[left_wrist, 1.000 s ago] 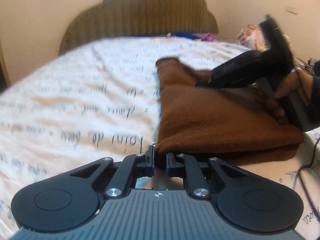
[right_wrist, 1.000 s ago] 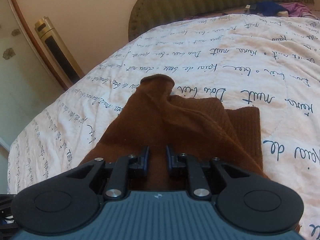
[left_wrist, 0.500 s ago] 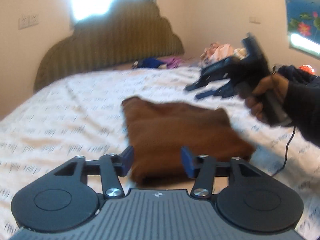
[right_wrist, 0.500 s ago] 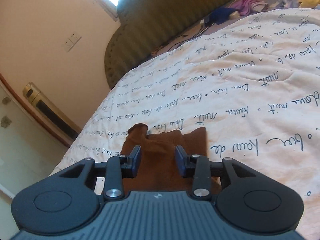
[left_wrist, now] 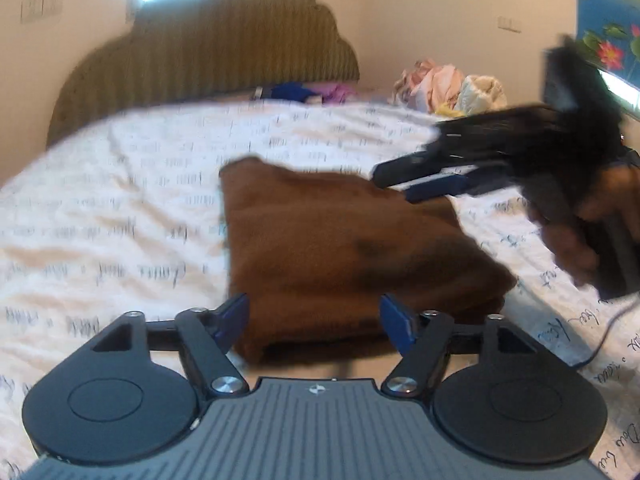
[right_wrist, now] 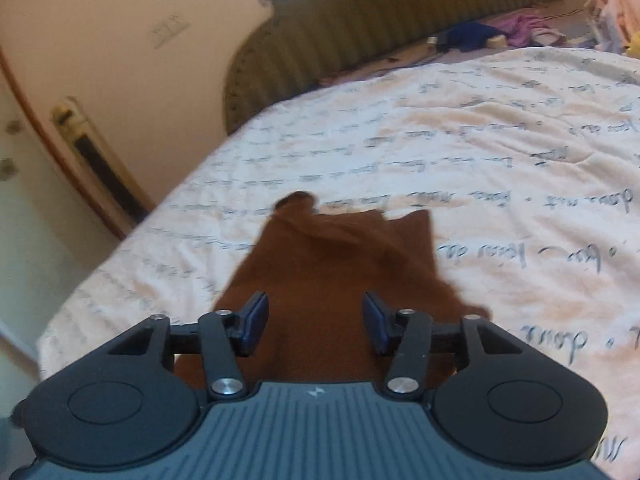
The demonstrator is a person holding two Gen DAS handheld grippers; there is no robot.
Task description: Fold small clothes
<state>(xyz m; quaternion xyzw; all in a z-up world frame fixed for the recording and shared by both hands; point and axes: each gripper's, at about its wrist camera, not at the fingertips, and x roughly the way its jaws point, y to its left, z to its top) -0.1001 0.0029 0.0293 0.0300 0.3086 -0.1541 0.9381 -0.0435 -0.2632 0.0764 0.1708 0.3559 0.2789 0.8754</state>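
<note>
Both grippers, left and right, just spread, empty; lift clear at twelve o'clock without snagging the folded brown garment.

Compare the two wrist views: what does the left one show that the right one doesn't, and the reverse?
Left only: the right gripper in a hand, open above the brown garment's far corner, a cable, and a flower picture.
Right only: a tall unit by the wall.
Both: the folded garment lying released on the quilt, the headboard, the clothes pile, each view's own open gripper; both have just been opening.
</note>
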